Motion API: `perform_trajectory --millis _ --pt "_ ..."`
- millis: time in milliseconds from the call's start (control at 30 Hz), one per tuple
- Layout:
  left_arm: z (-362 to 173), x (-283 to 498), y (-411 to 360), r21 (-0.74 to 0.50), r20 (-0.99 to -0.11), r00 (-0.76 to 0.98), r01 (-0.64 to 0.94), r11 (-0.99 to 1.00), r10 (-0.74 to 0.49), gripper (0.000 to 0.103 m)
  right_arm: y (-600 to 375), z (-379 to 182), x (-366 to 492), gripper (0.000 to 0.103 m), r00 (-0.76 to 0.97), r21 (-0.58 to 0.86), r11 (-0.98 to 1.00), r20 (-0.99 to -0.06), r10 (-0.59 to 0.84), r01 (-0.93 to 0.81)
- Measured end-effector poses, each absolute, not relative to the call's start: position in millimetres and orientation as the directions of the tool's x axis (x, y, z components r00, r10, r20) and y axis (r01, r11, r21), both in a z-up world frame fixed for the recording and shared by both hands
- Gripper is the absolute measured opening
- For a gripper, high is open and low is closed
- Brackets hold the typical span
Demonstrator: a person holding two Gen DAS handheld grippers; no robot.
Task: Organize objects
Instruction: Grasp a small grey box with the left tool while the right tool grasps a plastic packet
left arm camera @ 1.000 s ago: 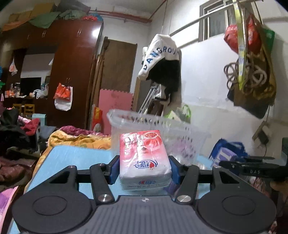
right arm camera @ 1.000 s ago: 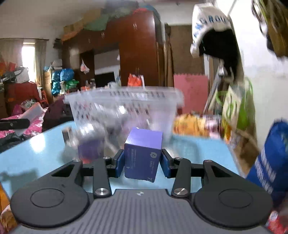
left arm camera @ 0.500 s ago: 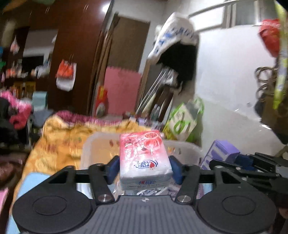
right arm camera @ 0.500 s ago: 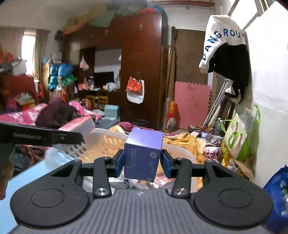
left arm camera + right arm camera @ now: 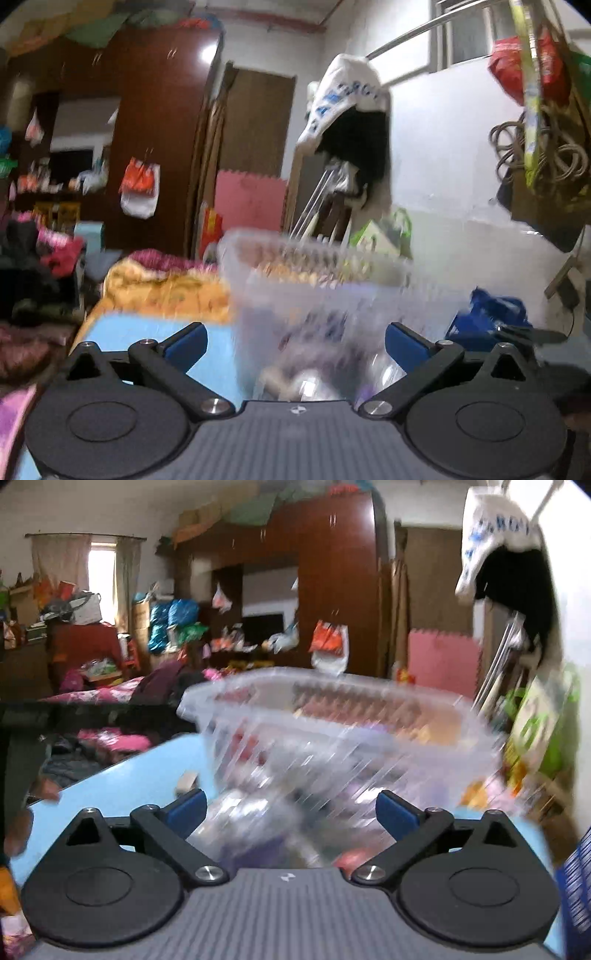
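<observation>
I see a dark wooden wardrobe [image 5: 332, 579]; left of it a curtained window [image 5: 101, 579] glows, right of it a white wall [image 5: 443, 155].

Both grippers' fingers [image 5: 184, 341] [image 5: 186, 808] are opening, having released the tissue pack and purple box.

Dark wooden wardrobe [image 5: 332, 590], pink foam mat [image 5: 251, 201], hanging white garment [image 5: 343, 96] (lettering blurred), curtained window [image 5: 101, 579].
</observation>
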State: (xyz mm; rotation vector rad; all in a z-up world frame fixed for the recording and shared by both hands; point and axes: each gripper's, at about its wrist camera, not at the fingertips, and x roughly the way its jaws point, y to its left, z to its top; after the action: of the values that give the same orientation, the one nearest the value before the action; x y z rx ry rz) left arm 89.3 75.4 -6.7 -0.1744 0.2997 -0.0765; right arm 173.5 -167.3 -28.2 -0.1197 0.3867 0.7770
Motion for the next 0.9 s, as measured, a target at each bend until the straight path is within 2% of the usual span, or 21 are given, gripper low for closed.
perform_trajectory --millis 133,167,200,433,500,600,633,667,733,900 --pt "-21 101 86 -0.213 -0.342 0.933 0.035 0.976 -0.108 0.100 -152 -33 185 0.086 0.632 0.034 0.707 -0.420 0.652 -0.707" --pt "-23 102 88 -0.212 -0.351 0.931 0.027 0.977 -0.102 0.100 -150 -34 186 0.075 0.629 0.031 0.708 -0.431 0.647 -0.706" --pt "-24 106 89 -0.208 -0.362 0.927 0.019 0.978 -0.096 0.100 -150 -33 185 0.059 0.627 0.034 0.708 -0.437 0.645 -0.705" --pt "-38 119 79 -0.168 -0.451 0.889 0.005 0.986 -0.081 0.095 -184 -37 169 0.058 0.652 0.094 0.721 -0.359 0.667 -0.686" --pt "-39 119 76 -0.153 -0.455 0.888 -0.003 0.988 -0.068 0.089 -197 -41 165 0.058 0.660 0.122 0.727 -0.339 0.671 -0.676" --pt "-41 122 73 -0.152 -0.455 0.888 -0.002 0.988 -0.068 0.065 -213 -46 162 0.058 0.672 0.150 0.735 -0.317 0.669 -0.661" --pt "-41 123 73 -0.166 -0.452 0.888 0.006 0.986 -0.081 0.048 -217 -46 162 0.058 0.670 0.165 0.733 -0.314 0.673 -0.659" --pt "-41 123 74 -0.178 -0.450 0.889 0.006 0.984 -0.087 0.037 -220 -45 162 0.058 0.670 0.174 0.729 -0.299 0.680 -0.662" --pt "-41 124 74 -0.174 -0.449 0.891 -0.007 0.985 -0.073 0.029 -219 -44 159 0.058 0.685 0.153 0.739 -0.289 0.668 -0.656" --pt "-42 121 79 -0.203 -0.435 0.898 -0.023 0.979 -0.069 0.022 -215 -44 156 0.058 0.700 0.129 0.746 -0.273 0.660 -0.653"
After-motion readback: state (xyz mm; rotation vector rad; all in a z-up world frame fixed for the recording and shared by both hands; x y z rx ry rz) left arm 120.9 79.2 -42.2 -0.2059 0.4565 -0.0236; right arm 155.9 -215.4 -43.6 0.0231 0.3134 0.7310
